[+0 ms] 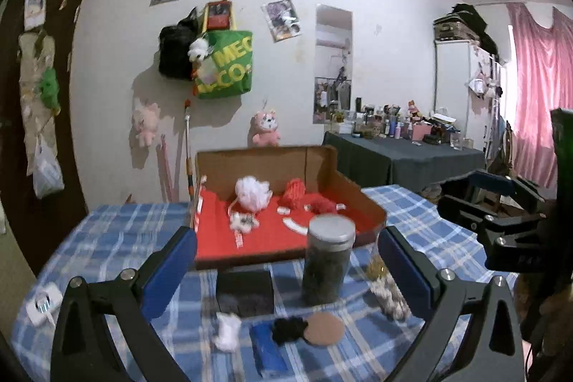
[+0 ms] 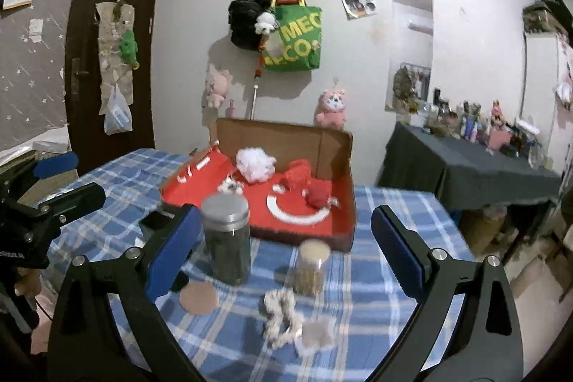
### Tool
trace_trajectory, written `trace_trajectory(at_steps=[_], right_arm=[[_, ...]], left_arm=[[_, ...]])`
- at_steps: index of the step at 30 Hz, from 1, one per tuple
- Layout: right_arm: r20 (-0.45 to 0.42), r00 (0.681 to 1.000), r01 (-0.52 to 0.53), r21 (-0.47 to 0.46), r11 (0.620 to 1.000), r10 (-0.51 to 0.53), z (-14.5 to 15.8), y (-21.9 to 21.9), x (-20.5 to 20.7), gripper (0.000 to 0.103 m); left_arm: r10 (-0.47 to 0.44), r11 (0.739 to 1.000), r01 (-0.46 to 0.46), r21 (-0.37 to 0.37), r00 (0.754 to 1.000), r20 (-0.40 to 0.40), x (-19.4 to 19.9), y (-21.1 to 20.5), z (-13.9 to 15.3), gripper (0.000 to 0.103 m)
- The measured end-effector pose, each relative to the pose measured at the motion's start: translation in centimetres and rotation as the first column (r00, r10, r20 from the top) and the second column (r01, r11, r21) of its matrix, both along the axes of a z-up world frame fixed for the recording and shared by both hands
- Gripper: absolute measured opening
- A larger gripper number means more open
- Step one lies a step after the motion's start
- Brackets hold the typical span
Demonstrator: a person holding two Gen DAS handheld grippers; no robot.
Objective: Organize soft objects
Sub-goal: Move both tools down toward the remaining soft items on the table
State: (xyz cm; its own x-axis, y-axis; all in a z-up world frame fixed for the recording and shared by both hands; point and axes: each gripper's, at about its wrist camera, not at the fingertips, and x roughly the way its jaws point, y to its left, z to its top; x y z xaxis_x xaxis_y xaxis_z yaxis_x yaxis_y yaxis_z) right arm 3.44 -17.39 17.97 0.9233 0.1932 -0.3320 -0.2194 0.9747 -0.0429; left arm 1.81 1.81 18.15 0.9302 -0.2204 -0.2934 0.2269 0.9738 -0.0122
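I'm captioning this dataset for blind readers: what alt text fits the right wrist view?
The open right claw hovers empty over a blue plaid table, facing a red-lined cardboard box that holds a white pouf and red soft items. In front stand a tall dark jar and a small jar, with a scrunchie nearest.

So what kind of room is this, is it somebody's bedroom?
Probably, yes, a lived-in bedroom: pink plush toys hang on the wall, a pink curtain covers the window, and a side table is crowded with bottles. No bed is in view, though.
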Motion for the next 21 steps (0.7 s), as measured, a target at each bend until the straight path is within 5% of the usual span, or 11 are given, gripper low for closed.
trace_trajectory(at_steps=[13,21], right_arm=[[-0.127,0.990,0.062,-0.054,0.997,-0.069,-9.3,1.1,0.6,0.097],[-0.211,0.975,0.064,-0.032,0.997,-0.069,-11.9,0.5,2.6,0.097]], left_arm=[[0.053,0.997,-0.063,-0.047,0.980,-0.194,0.8,0.4,-9.9,0.103],[0.093,0.995,-0.101,-0.020,0.965,-0.245,2.2,1.6,-12.3,0.103]])
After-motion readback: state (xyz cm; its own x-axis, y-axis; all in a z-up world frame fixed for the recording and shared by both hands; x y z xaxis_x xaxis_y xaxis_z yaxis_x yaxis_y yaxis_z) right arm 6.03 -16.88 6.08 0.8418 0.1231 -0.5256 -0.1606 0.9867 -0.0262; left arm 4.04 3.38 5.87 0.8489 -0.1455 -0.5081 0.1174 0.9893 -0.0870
